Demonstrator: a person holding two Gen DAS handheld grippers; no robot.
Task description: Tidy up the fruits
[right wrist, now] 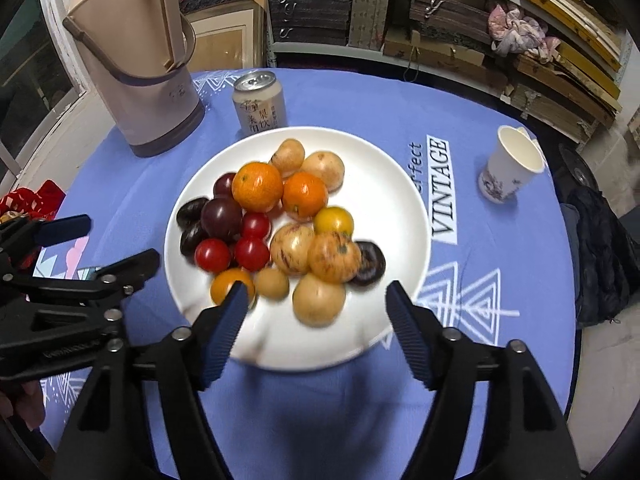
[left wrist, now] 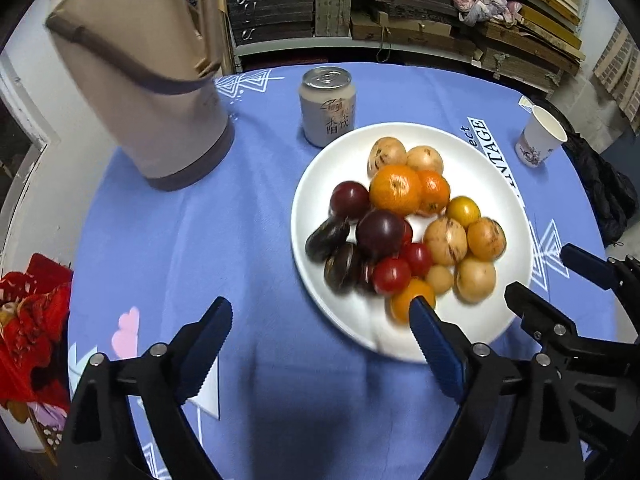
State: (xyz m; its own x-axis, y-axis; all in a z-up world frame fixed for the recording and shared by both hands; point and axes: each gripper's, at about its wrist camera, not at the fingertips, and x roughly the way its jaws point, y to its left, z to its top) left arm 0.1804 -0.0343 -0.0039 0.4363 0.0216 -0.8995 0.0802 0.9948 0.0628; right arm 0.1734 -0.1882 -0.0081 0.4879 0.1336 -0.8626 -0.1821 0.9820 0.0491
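A white plate on the blue tablecloth holds a heap of fruit. Two oranges lie near the middle, with dark plums to their left. Red tomatoes and tan speckled fruits fill the near side. My left gripper stands open at the plate's near left rim, holding nothing. My right gripper is open over the near rim, just short of a tan fruit, and is also empty.
A beige thermos jug stands at the back left, and a drink can sits just behind the plate. A paper cup is at the right. A red item lies at the table's left edge. Shelves run behind.
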